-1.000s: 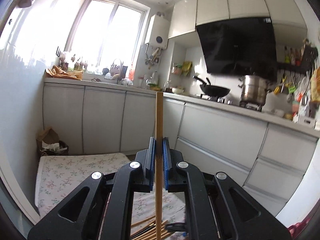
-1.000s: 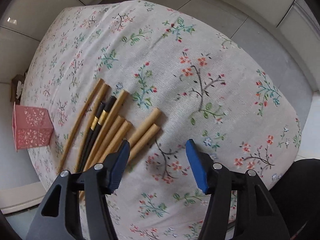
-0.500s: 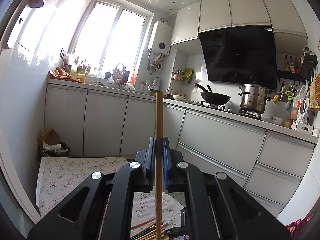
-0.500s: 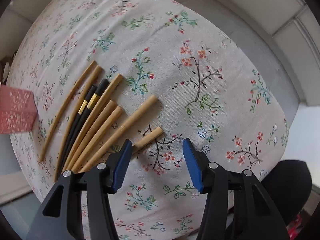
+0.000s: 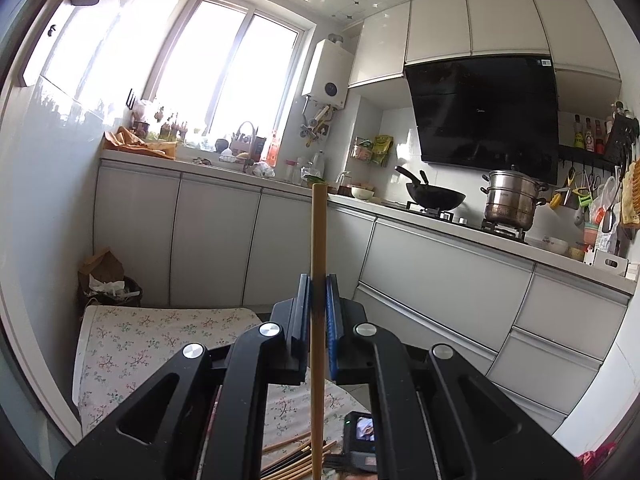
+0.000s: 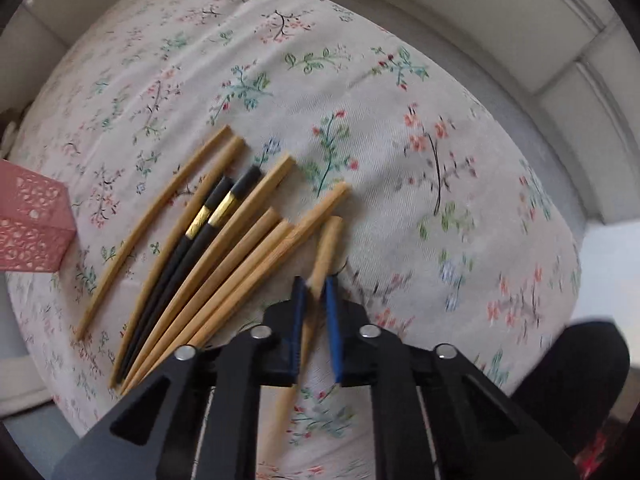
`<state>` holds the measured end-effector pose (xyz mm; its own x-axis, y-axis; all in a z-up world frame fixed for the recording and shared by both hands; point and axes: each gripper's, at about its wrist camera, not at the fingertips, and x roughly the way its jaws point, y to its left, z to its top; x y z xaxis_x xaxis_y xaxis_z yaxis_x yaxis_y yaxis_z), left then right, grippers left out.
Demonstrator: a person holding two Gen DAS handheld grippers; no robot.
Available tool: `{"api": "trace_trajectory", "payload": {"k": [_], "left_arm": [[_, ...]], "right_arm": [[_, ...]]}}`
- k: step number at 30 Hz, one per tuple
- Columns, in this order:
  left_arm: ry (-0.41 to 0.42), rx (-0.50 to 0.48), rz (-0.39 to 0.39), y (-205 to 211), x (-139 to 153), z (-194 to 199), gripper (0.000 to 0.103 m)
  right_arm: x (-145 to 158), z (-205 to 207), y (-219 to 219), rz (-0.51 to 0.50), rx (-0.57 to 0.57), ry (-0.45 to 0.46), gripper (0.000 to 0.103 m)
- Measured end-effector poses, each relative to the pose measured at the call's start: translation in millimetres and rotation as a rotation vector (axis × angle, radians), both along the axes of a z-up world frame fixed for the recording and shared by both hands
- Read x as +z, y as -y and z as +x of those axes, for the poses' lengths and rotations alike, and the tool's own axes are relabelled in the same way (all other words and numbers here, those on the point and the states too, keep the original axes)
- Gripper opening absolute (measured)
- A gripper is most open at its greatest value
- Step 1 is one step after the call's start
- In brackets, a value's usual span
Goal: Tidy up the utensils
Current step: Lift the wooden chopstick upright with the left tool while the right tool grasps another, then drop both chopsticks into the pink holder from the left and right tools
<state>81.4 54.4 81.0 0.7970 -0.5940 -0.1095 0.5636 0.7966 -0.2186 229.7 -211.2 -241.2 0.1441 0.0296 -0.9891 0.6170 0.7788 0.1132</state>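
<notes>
My left gripper (image 5: 318,292) is shut on a bamboo chopstick (image 5: 319,240) that stands upright between its blue pads, held level above the table. In the right wrist view my right gripper (image 6: 316,292) points straight down and is shut on another bamboo chopstick (image 6: 326,246) lying on the floral tablecloth (image 6: 400,140). To its left lie several more bamboo chopsticks (image 6: 240,240) and two black chopsticks with gold bands (image 6: 208,216), fanned side by side. A pink perforated holder (image 6: 28,224) stands at the left edge.
The left wrist view shows a kitchen: grey cabinets (image 5: 440,264), a wok (image 5: 434,200) and a steel pot (image 5: 512,200) on the stove, a bin (image 5: 108,292) in the corner. The small table (image 5: 120,344) ends close to the cabinets.
My right gripper went from open above the cloth to shut on the rightmost bamboo chopstick, shifting slightly over the pile. The left gripper kept its chopstick and tilted up a little.
</notes>
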Motion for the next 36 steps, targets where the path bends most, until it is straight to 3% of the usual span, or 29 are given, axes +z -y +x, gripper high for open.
{"api": "trace_trajectory", "payload": {"k": [4, 9, 13, 14, 18, 22, 31, 36], "left_arm": [[-0.020, 0.003, 0.021, 7.4, -3.7, 5.3, 0.007], [-0.075, 0.022, 0.035, 14.8, -17.5, 20.0, 0.007], [-0.119, 0.056, 0.026, 17.9, -32.3, 32.0, 0.007], [-0.124, 0.065, 0.023, 18.5, -34.9, 33.9, 0.007], [-0.132, 0.133, 0.026, 22.8, -45.6, 42.8, 0.007], [-0.128, 0.212, 0.028, 24.7, -55.0, 55.9, 0.007], [-0.043, 0.392, 0.087, 27.0, -66.5, 117.6, 0.007], [-0.007, 0.437, 0.101, 24.6, -70.7, 156.1, 0.007]], "right_arm": [[0.8, -11.1, 32.9, 0.117, 0.029, 0.092, 0.008], [29.0, -48.6, 68.3, 0.157, 0.029, 0.334, 0.008], [80.0, -85.1, 76.6, 0.077, 0.075, 0.579, 0.008], [84.4, -77.2, 70.5, 0.056, 0.087, 0.626, 0.008], [137.9, -95.6, 55.5, -0.103, 0.159, 0.872, 0.008], [184.9, -100.8, 37.0, -0.256, 0.208, 1.049, 0.008], [241.5, -50.8, 20.4, -0.255, 0.265, 1.234, 0.008], [248.8, -8.4, 1.3, -0.248, 0.302, 1.289, 0.008]]}}
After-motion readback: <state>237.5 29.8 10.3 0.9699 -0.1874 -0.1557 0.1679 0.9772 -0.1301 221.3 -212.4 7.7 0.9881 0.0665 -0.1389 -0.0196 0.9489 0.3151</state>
